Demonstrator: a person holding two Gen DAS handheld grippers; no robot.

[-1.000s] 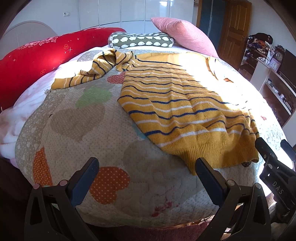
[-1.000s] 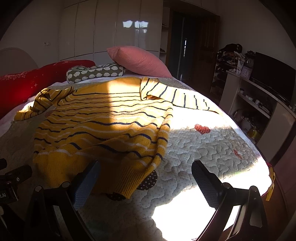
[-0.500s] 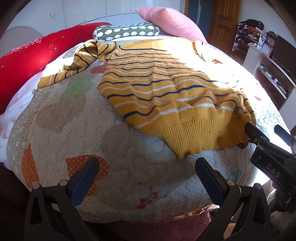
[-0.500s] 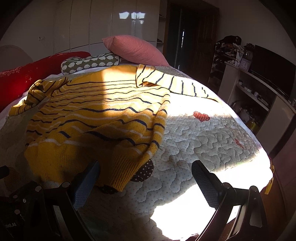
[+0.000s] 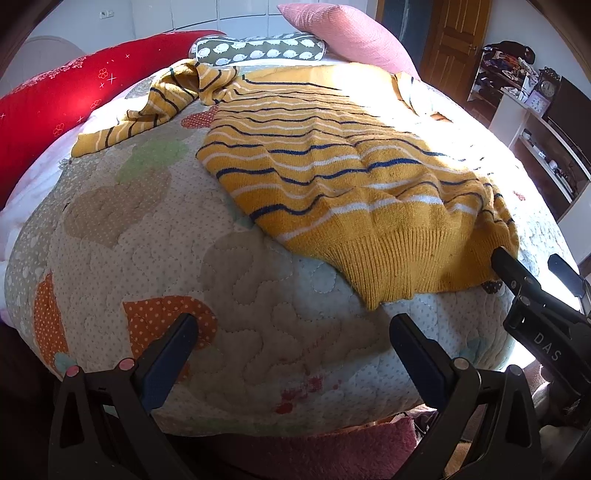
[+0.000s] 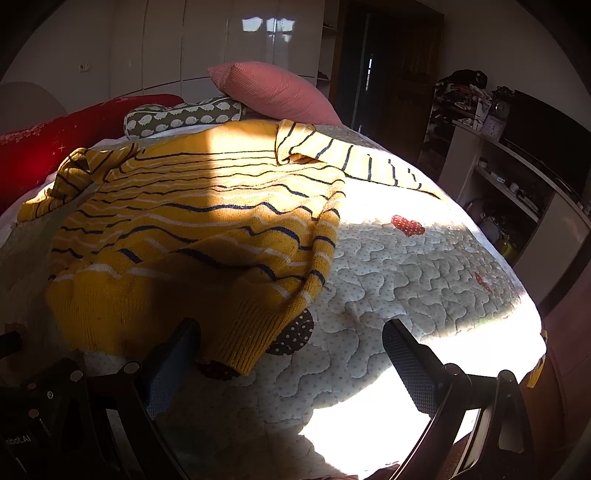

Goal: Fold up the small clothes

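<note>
Left hand-held gripper [image 5: 291, 354]: fingers spread wide, released, nothing between them, hovering over bare quilt at the near edge of the bed. Right hand-held gripper [image 6: 291, 354]: likewise released and empty, its left finger [image 6: 173, 365] just in front of the ribbed hem, not seen to touch it. Outward from both: a mustard-yellow knitted sweater with navy and white wavy stripes [image 5: 354, 173] lies spread flat on the patchwork quilted bedspread with coloured hearts [image 5: 110, 236]. Hem toward the near edge, neckline far, so its long axis runs near to far, away from both grippers. One sleeve [image 5: 155, 107] trails off to the far left, bunched at the shoulder; the other sleeve [image 6: 354, 158] stretches to the far right in bright sun. From the left gripper the hem's near corner sits ahead and to the right; from the right gripper the other hem corner lies almost directly ahead, slightly left. Right hand looks the nearer. Judgement: folding not begun; the likely first step is each gripper taking its hem corner. Beyond the sweater: a long red bolster [image 5: 62, 92], a grey-green patterned cushion [image 5: 258, 50], a pink pillow [image 5: 343, 33].
</note>
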